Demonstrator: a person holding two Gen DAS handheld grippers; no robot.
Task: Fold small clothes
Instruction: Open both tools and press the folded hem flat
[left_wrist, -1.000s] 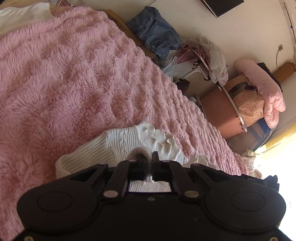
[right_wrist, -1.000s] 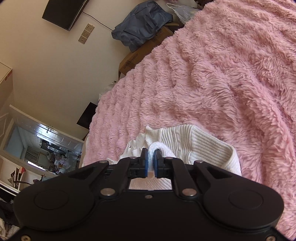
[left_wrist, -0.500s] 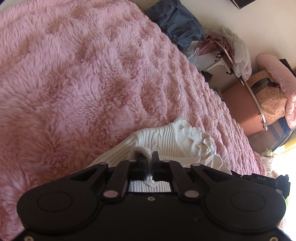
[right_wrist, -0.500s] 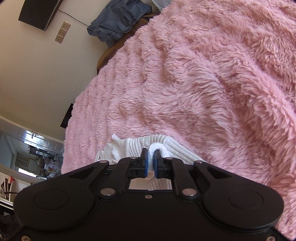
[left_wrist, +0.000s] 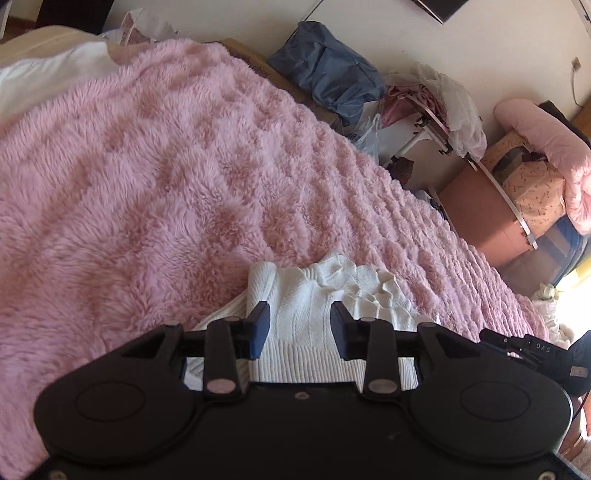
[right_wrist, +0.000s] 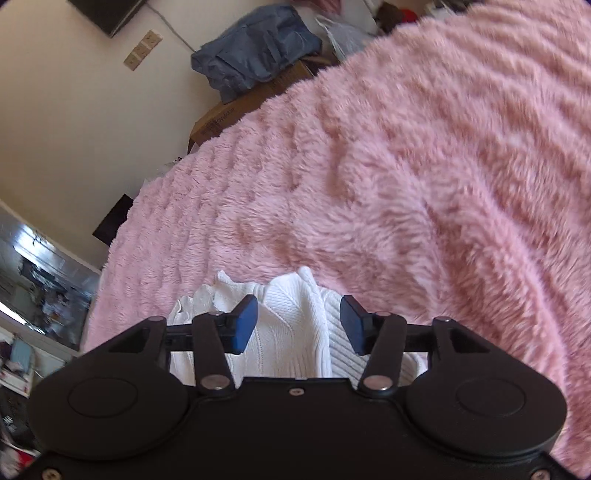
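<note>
A small white knit sweater (left_wrist: 314, 295) lies bunched on the fluffy pink blanket (left_wrist: 166, 184). My left gripper (left_wrist: 300, 325) is open just above it, jaws spread, holding nothing. In the right wrist view the same sweater (right_wrist: 291, 325) lies on the blanket (right_wrist: 406, 166) under my right gripper (right_wrist: 299, 325), which is also open and empty. Part of the right gripper (left_wrist: 532, 350) shows at the right edge of the left wrist view.
Beyond the bed's far edge are a cardboard box (right_wrist: 240, 114) with a blue-grey bag (left_wrist: 328, 70) on it, a rack with clothes (left_wrist: 443, 107), stacked boxes and a pink quilt (left_wrist: 546, 155). A white pillow (left_wrist: 48, 74) lies at the bed's far left.
Both grippers were shut on folds of the white sweater; now both have opened and let it drop onto the blanket. The cameras have tilted back up.
</note>
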